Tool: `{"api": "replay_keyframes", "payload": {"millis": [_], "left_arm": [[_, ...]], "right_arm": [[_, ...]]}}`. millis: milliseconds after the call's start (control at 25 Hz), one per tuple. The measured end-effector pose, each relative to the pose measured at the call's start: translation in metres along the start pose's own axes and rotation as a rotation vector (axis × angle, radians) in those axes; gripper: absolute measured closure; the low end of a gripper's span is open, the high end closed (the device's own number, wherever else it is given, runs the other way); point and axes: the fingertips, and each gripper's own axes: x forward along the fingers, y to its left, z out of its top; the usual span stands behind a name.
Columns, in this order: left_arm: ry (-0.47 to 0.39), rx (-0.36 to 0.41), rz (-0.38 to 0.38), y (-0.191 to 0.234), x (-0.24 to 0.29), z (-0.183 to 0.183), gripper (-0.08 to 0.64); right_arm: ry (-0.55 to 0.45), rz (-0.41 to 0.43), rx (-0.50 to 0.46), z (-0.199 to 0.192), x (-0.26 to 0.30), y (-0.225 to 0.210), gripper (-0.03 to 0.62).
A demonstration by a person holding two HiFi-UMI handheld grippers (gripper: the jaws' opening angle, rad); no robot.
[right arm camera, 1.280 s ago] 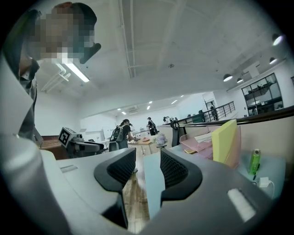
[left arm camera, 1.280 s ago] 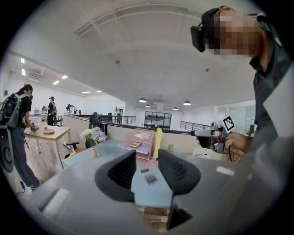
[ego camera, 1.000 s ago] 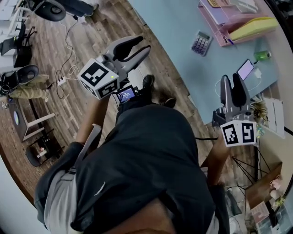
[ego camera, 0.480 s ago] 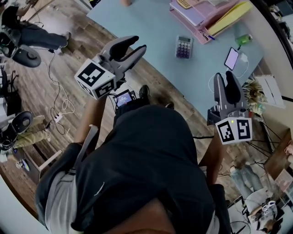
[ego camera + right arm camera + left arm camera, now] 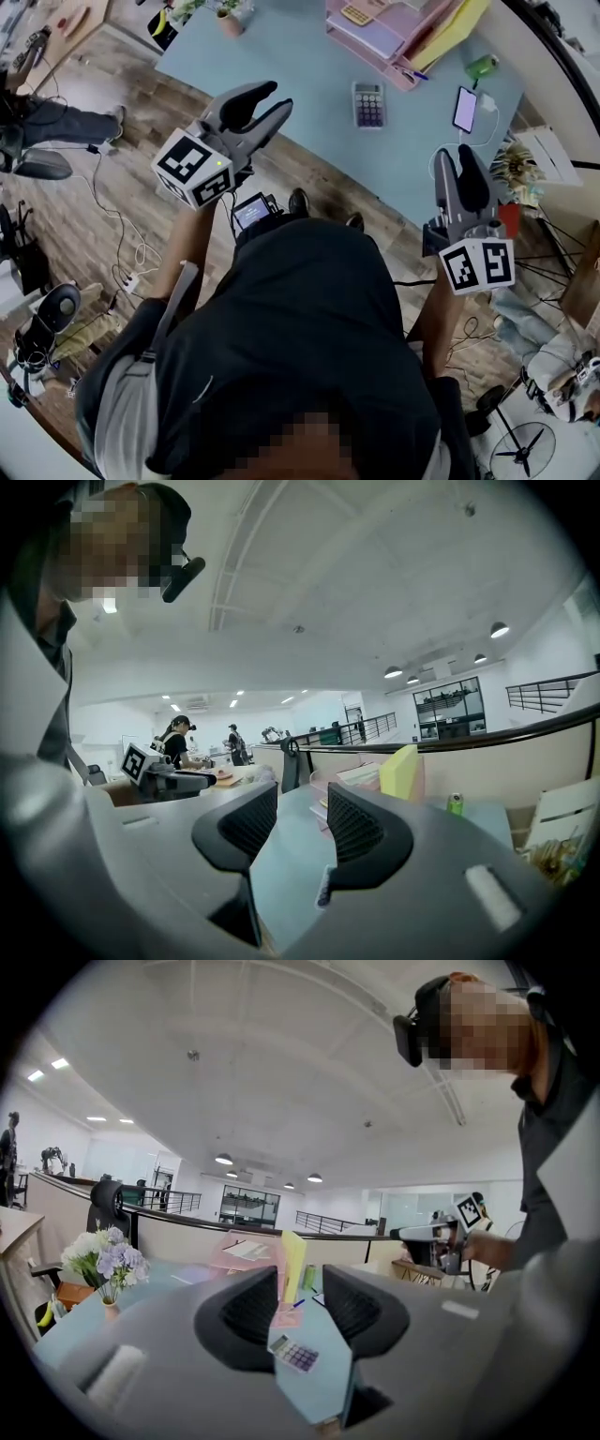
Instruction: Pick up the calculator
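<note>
The calculator [image 5: 368,103] lies flat on the light blue table [image 5: 281,47], a little in from the edge nearest the person and just in front of a pink tray [image 5: 375,33]. A phone [image 5: 465,109] lies to its right, toward the table's right corner. The left gripper [image 5: 272,98] is held up over the near edge, well apart from the calculator, its jaws drawn together on nothing. The right gripper [image 5: 457,157] hangs near the phone, likewise closed and empty.
</note>
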Motion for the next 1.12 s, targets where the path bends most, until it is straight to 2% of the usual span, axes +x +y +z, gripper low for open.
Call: {"api": "replay_keyframes", "payload": {"millis": [200,560,840,1120], "left_arm": [[-0.004,0.006,-0.039,0.016,-0.008,0.000,0.402],[-0.030,-0.029,-0.047,0.039,-0.028,-0.018,0.402],[-0.050,-0.068,-0.013,0.051,-0.047,-0.018,0.402],[-0.021,-0.085,0.037,0.054,-0.027,-0.031,0.403]], "right_arm": [[-0.004,-0.035,-0.007,0.002,0.010,0.016,0.443],[0.002,-0.062,-0.040,0.000,0.021,0.039,0.443],[0.043,-0.032,-0.055,0.003,0.032,0.057,0.443],[0.082,0.042,-0.028,-0.016,0.063,0.028,0.443]]}}
